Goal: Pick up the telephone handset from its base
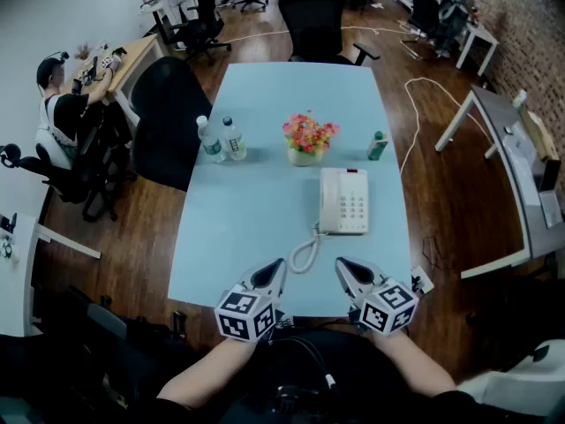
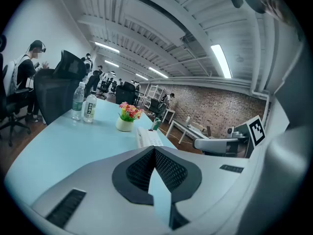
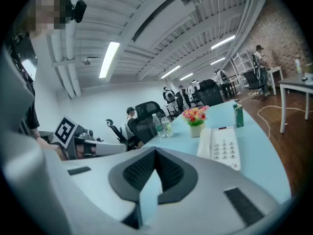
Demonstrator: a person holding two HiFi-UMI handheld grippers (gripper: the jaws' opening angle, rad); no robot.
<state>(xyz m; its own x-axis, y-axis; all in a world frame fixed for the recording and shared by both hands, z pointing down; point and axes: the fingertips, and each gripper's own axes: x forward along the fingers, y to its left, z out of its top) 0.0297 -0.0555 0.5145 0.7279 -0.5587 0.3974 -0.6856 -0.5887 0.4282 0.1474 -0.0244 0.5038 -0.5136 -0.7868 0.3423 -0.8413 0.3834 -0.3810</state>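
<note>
**Left gripper** (image 2: 154, 150): jaws clenched tip to tip with nothing between them, held over the table's near edge.

**Right gripper** (image 3: 155, 152): also clenched and empty, at the same edge, beside the left gripper but apart from it.

**Table** (image 1: 256, 219): pale blue, its long axis running away from the person.

**Telephone** (image 1: 346, 201): white, on the right half of the table, beyond the right gripper and clear of it.
- The handset (image 1: 328, 200) lies in its cradle along the left side of the base (image 1: 355, 203).
- The coiled cord (image 1: 305, 250) loops toward the near edge, just beyond the gap between the two grippers' tips.

**Mid-table, beyond the telephone:**
- a flower pot (image 1: 306, 141);
- a green carton (image 1: 378, 146) toward the right edge;
- two water bottles (image 1: 233, 138) side by side toward the left edge.

**Black office chairs** (image 1: 163, 113): one at the left edge and one at the far end.

**What each view shows:**
- Head view only: the cord, both grippers at once, each with its marker cube (image 1: 247, 314), and the table's whole outline.
- Left gripper view: the telephone is seen end-on and small, and its keys cannot be made out. The right gripper's marker cube shows at the right.
- Right gripper view: the keypad (image 3: 226, 148) and handset are plain, just right of the jaws. The left gripper's marker cube shows at the left.
</note>
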